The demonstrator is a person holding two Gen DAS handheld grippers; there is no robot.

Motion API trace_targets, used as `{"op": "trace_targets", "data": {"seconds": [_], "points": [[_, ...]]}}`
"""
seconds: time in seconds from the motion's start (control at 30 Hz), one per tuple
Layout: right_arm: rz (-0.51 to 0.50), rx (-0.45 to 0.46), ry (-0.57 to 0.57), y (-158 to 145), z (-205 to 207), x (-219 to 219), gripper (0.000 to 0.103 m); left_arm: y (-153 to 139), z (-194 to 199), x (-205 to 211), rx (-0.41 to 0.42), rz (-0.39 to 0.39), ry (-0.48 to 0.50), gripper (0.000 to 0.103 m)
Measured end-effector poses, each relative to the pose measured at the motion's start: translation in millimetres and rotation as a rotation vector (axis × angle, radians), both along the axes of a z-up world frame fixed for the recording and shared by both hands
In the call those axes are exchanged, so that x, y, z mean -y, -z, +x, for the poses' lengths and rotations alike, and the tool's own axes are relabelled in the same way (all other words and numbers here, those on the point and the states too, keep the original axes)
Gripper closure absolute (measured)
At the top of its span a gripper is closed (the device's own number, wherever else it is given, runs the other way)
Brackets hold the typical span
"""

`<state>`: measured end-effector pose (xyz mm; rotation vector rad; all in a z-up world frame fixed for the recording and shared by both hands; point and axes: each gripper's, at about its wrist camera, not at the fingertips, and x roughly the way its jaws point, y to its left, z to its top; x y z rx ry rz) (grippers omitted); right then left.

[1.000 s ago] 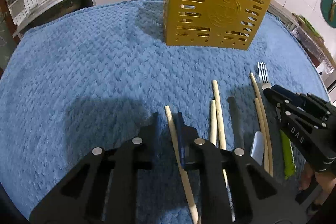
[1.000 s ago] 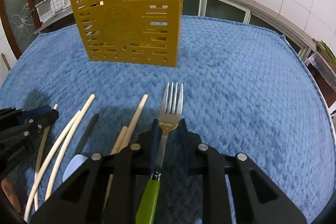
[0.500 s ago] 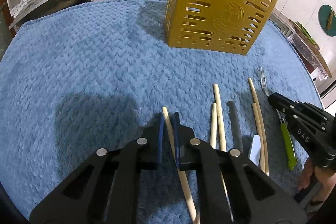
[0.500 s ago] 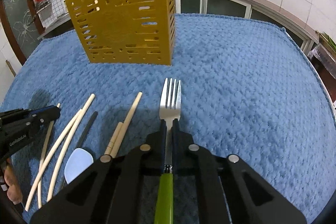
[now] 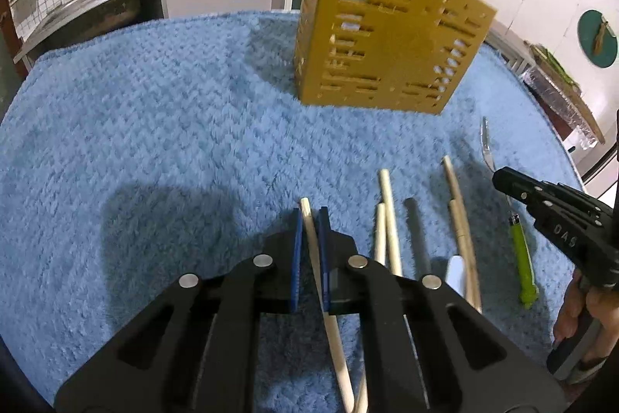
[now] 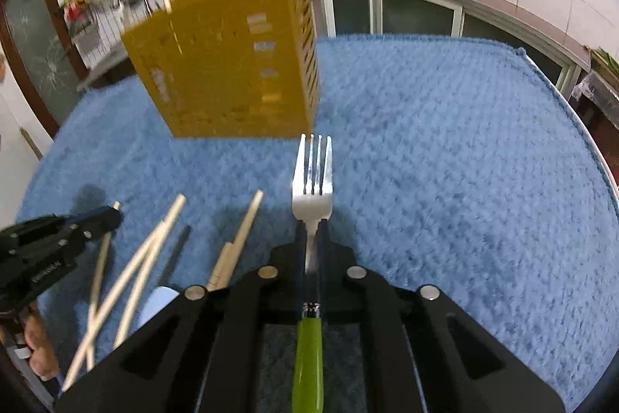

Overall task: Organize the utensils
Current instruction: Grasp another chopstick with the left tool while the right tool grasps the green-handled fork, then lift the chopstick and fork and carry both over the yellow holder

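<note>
Both sets of jaws have closed since a second ago. Left gripper (image 5: pixel 309 215) pinches a pale wooden chopstick (image 5: pixel 315 258) near its tip; right gripper (image 6: pixel 311 231) clamps the green-handled steel fork (image 6: pixel 312 177) at its neck, over the blue fleece mat (image 6: pixel 445 161). Fork stiff, slick; chopstick light, likely to pivot. Yellow slotted plastic holder (image 6: pixel 232 64) stands beyond.
</note>
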<state>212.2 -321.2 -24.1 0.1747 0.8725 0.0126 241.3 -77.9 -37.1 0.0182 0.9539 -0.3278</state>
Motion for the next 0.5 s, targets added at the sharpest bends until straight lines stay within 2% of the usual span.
{"op": "trace_targets", "data": {"seconds": [0.27,0.5], "points": [[0.067,0.087,0.022,-11.7,-14.4,12.2,0.097,-15.6,-5.8,-9.8,0.030,-0.053,-0.005,0.099],[0.097,0.183,0.051,-29.0,-29.4,25.5,0.097,-41.9,-21.1,-14.3,0.126,-0.076,0.013,0.099]]}}
